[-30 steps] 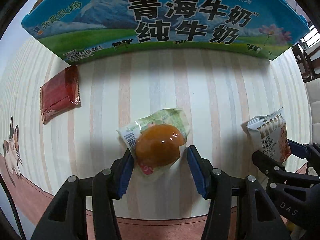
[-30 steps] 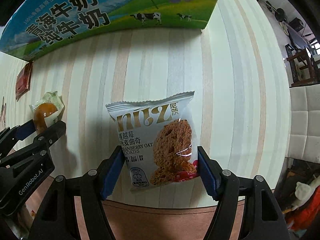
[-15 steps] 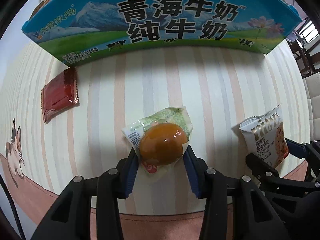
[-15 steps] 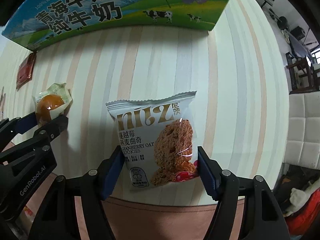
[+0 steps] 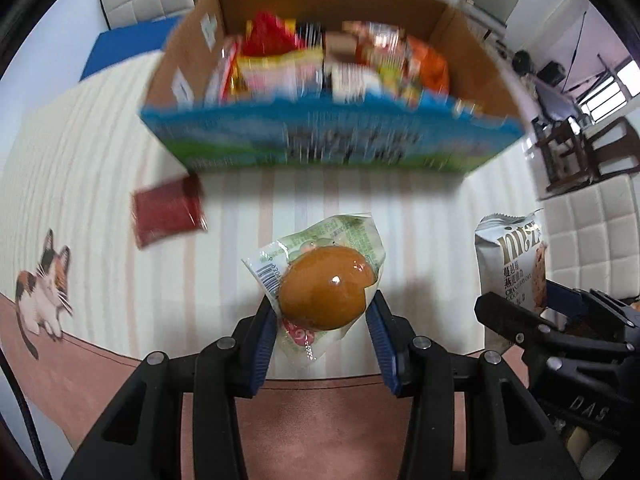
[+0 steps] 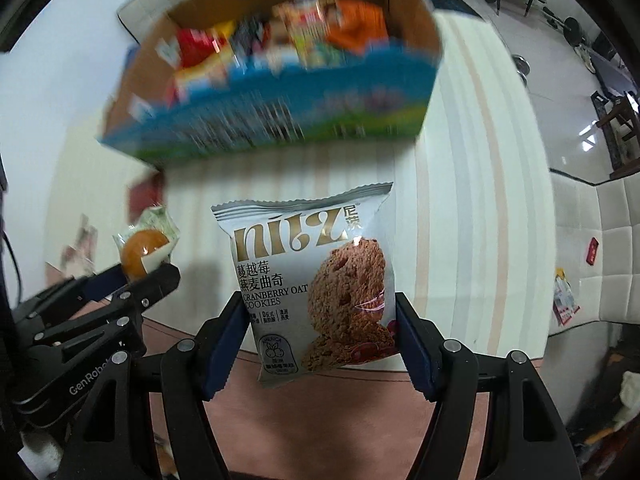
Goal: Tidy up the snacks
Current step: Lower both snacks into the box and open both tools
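Observation:
My left gripper (image 5: pixel 322 320) is shut on a clear packet with a round orange-brown snack (image 5: pixel 322 294) and holds it above the striped table. My right gripper (image 6: pixel 318 332) is shut on a silver cranberry oat cookie bag (image 6: pixel 312 280), also lifted. Each held snack shows in the other view: the cookie bag (image 5: pixel 516 260) at the right, the orange snack (image 6: pixel 144 252) at the left. An open blue milk carton box (image 5: pixel 332 148) full of snack packets stands ahead, blurred; it also shows in the right wrist view (image 6: pixel 280 124).
A red packet (image 5: pixel 168 210) lies on the table left of the box. A cat picture (image 5: pixel 42 292) marks the tablecloth's left edge. White chairs (image 5: pixel 588 236) stand to the right of the table and behind it.
Both grippers have risen with their snacks, and the views now look down into the open box. The left jaws closed tighter on the orange snack packet.

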A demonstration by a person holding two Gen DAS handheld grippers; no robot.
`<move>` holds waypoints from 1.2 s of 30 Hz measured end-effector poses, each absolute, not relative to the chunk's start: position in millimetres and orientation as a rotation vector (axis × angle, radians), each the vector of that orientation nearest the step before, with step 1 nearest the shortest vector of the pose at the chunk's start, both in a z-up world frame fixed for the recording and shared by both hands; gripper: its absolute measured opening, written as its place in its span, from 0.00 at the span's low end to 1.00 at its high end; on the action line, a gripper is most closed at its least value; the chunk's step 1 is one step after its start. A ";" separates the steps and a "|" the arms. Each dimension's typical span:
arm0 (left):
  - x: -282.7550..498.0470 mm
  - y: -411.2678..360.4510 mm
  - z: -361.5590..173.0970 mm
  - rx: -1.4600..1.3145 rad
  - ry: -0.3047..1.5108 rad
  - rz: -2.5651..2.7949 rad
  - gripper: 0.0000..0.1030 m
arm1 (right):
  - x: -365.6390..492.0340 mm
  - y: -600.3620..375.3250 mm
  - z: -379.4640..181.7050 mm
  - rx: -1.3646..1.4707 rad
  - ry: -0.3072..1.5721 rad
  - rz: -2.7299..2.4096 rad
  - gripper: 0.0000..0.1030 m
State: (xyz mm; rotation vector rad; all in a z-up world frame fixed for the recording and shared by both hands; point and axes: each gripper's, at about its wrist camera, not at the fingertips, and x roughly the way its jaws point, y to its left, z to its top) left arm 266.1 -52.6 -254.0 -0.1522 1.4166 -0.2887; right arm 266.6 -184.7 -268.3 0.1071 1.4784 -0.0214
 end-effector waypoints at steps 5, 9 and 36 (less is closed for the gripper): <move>309.3 -29.9 -211.2 -0.183 1.374 -0.291 0.40 | 317.7 -194.8 -218.2 0.153 1.392 -0.002 0.71; 360.5 -21.8 -208.0 -0.143 1.394 -0.276 0.40 | 376.2 -210.7 -202.7 0.170 1.371 -0.023 0.71; 473.7 -27.7 -304.0 -0.031 1.725 -0.206 0.42 | 581.7 -250.5 -271.4 0.071 1.529 -0.248 0.73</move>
